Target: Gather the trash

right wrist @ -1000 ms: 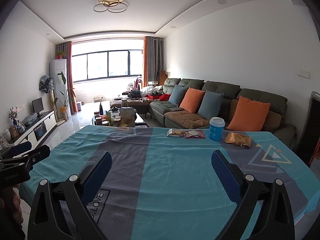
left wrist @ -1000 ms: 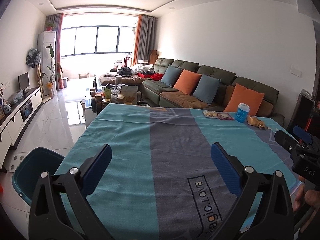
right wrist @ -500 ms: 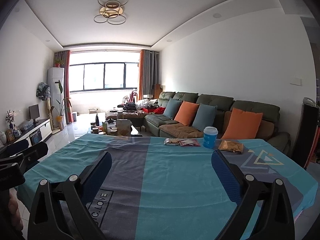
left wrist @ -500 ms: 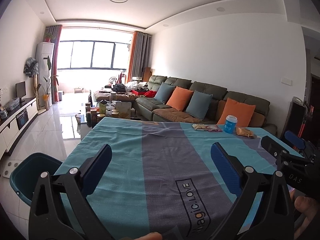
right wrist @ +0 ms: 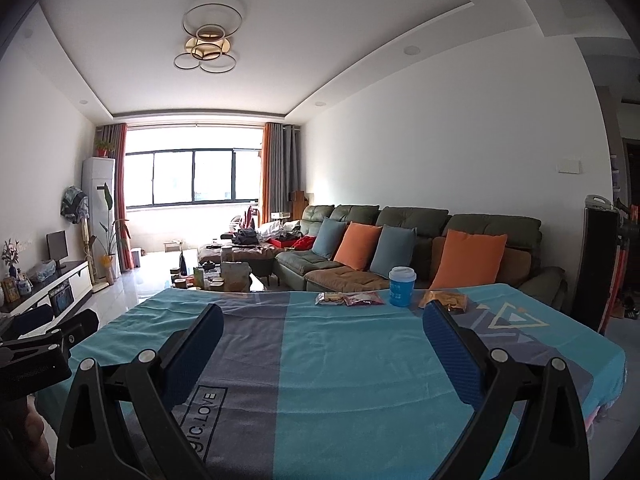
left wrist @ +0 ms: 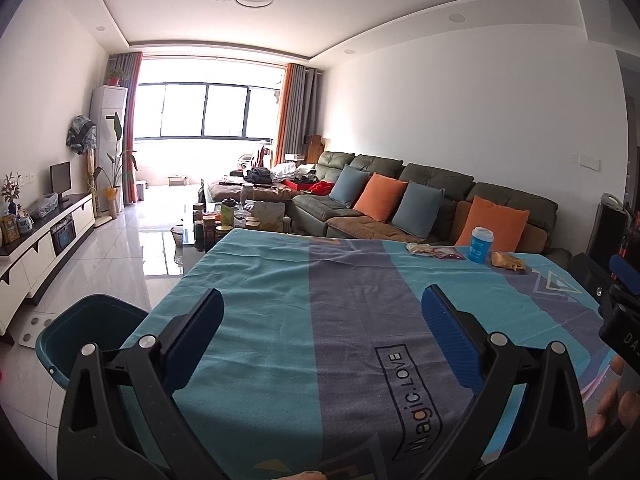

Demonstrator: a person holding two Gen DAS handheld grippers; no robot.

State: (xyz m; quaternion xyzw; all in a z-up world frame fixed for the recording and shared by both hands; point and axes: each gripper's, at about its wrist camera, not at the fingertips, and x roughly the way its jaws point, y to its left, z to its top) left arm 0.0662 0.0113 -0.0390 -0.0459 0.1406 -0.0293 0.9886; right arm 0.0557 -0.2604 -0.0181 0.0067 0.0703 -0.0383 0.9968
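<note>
Trash lay in a short row near the far edge of a table (right wrist: 360, 360) covered by a teal and grey cloth: a clear snack packet (right wrist: 330, 298), a red-tinted packet (right wrist: 365, 300) touching it, a blue paper cup with a white lid (right wrist: 401, 286) standing upright just beside them, and a crumpled golden wrapper (right wrist: 444, 301) on the cup's other side. A dark teal bin (left wrist: 88, 332) stood on the floor beside the table's left near corner; what it held could not be seen.

The left gripper (left wrist: 320, 316) and the right gripper (right wrist: 320, 316) both hovered level above the near part of the table, each with its blue-padded fingers spread wide and nothing between them. The four items sat well ahead of both, closer to the right gripper's side. A sofa (right wrist: 416, 240) with orange and blue cushions ran behind the table.

Judging from this, the work stood at an approach: four pieces lay on the cloth and neither gripper held anything, though whether other pieces had gone into the bin could not be told. A likely next move called for a reach forward across the table, probably with the right gripper, to close on one item. The flat packets would probably need a low, pinching grip; the cup could tip if nudged.
</note>
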